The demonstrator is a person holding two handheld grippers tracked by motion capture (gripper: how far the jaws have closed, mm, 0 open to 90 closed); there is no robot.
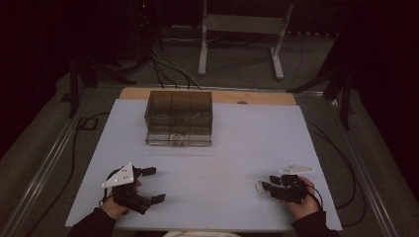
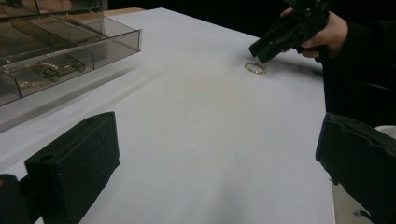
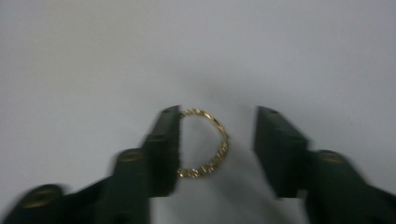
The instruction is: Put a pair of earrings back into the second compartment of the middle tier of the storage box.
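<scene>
The gold bracelet (image 3: 205, 142), a small chain ring, lies flat on the white table sheet (image 1: 232, 143) near the front right corner. In the right gripper view it sits between the jaws of the right gripper (image 3: 217, 144): one jaw covers part of the ring's edge, so contact there cannot be told apart from mere overlap, while the other jaw stands clearly off it with bare sheet between. The jaws are parted and nothing is clamped. That view is blurred, so the chain's links are hard to read. In the high view the bracelet is only a faint loop at the gripper's tips.

The left gripper (image 1: 148, 185) rests near the front left corner, jaws spread wide with nothing between them; its jaw tips are cut off in its own view.

At the far edge stands a smoky transparent drawer box (image 1: 179, 117); a drawer holds dim jewellery (image 2: 44, 72), too murky to name
</scene>
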